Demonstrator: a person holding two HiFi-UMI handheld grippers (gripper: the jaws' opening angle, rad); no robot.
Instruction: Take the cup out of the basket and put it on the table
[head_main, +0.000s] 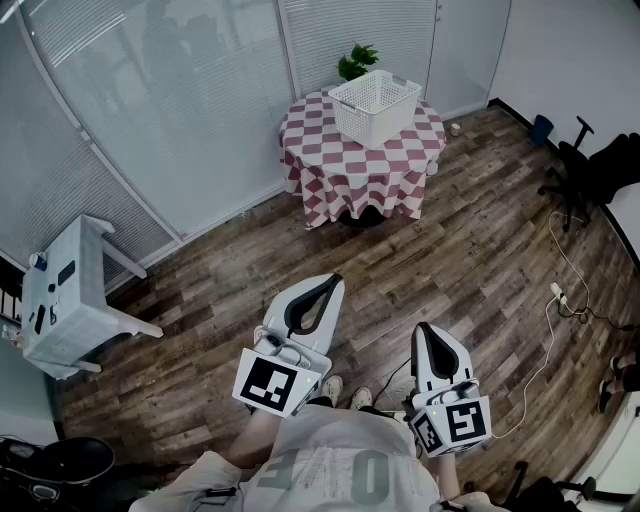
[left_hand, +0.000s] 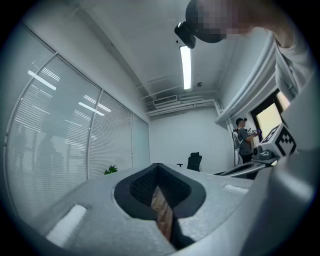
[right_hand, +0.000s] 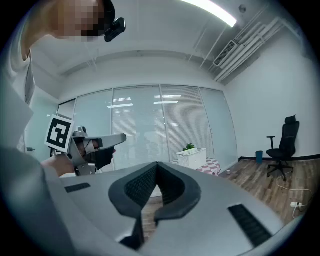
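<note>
A white slatted basket (head_main: 375, 105) stands on a round table with a red-and-white checked cloth (head_main: 345, 165) at the far side of the room. No cup shows; the basket's inside is hidden from here. My left gripper (head_main: 329, 283) and right gripper (head_main: 424, 331) are held low near my body, well short of the table, both shut and empty. In the left gripper view the jaws (left_hand: 158, 168) meet tip to tip and point up at the ceiling. In the right gripper view the shut jaws (right_hand: 157, 166) face the basket (right_hand: 193, 158) far off.
A potted plant (head_main: 357, 61) sits behind the table against the glass wall with blinds. A small white side table (head_main: 75, 290) stands at left. A black office chair (head_main: 578, 168), a blue bin (head_main: 541, 128) and floor cables with a power strip (head_main: 560, 292) lie at right. A person (left_hand: 245, 141) stands far off.
</note>
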